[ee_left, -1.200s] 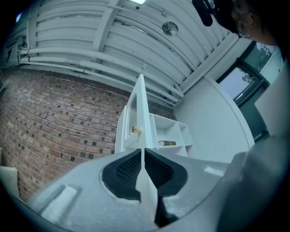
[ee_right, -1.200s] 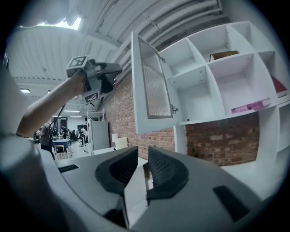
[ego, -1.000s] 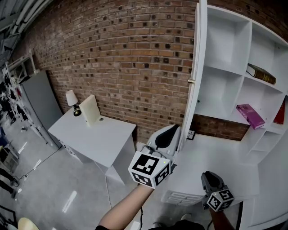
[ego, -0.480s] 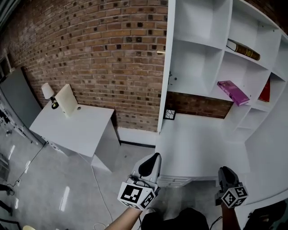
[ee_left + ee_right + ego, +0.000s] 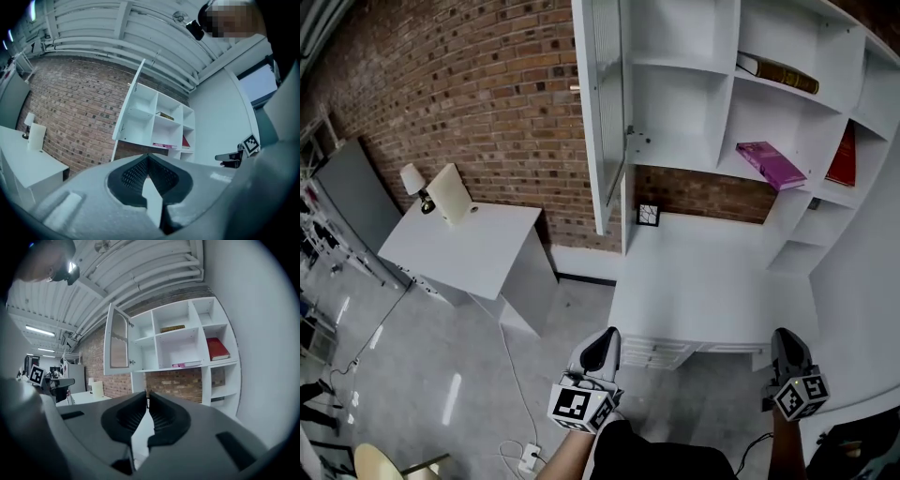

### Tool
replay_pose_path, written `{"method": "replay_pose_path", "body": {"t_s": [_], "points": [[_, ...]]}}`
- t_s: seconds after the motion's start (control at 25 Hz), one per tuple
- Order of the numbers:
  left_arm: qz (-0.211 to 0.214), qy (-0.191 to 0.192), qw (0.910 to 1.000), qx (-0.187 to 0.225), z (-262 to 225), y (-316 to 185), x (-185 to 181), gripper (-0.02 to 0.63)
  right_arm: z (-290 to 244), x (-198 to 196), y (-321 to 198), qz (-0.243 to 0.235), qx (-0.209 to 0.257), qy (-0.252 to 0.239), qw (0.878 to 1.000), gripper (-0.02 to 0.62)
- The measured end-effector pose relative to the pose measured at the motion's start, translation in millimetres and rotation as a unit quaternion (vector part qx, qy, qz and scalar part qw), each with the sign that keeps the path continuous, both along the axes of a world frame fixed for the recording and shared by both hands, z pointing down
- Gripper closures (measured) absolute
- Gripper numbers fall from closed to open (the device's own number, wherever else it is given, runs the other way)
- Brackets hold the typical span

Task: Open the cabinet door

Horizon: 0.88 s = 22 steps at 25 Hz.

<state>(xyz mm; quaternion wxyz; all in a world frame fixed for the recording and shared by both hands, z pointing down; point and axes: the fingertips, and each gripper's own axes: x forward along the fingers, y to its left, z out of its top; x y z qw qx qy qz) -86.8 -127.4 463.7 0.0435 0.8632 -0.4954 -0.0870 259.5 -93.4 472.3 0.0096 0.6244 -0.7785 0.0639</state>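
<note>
The tall white cabinet door with a glazed panel (image 5: 598,112) stands swung wide on its hinges, out from the left end of the white open-shelf cabinet (image 5: 712,84) and edge-on toward the red brick wall (image 5: 469,84). The compartment behind it lies open and looks bare. A flat pink book (image 5: 771,164) lies one compartment to the right.

We hold both tools low, close to our body, in front of the white desk (image 5: 712,291) and well apart from the door. The left gripper (image 5: 605,339) has its jaws pressed together with nothing between them. The right gripper (image 5: 786,339) is the same, closed and empty.

We judge the opening itself done, with neither tool on the door. The next move calls for little, perhaps only keeping both grippers clear of the door's swing.
</note>
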Motion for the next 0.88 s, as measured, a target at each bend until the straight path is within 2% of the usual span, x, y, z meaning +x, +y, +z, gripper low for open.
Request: {"method": "replay_pose_path", "body": {"t_s": [0.2,0.28,0.44,0.6,0.8,0.88], "points": [[-0.002,-0.016,0.9998,-0.014,11.5,58.7,48.5,0.589,21.2,47.8,57.3,-0.004,-0.007,0.006,1.0,0.594],[-0.005,-0.011,0.9997,-0.019,14.3,74.3,67.0,0.589,31.2,60.9,76.5,-0.013,-0.014,-0.008,1.0,0.594],[-0.016,-0.012,0.9995,-0.025,21.2,108.6,105.0,0.588,46.8,91.2,112.8,-0.022,-0.021,-0.006,1.0,0.594],[-0.017,-0.031,0.9992,-0.018,24.7,131.5,125.3,0.588,42.2,109.1,135.6,-0.02,-0.015,-0.005,1.0,0.594],[-0.005,-0.048,0.9988,-0.007,24.7,143.5,142.8,0.588,30.8,123.3,150.0,-0.006,-0.009,0.033,0.999,0.594],[-0.002,-0.051,0.9986,-0.011,26.5,143.3,145.5,0.588,32.0,129.0,148.8,0.007,-0.006,0.022,1.0,0.594]]}}
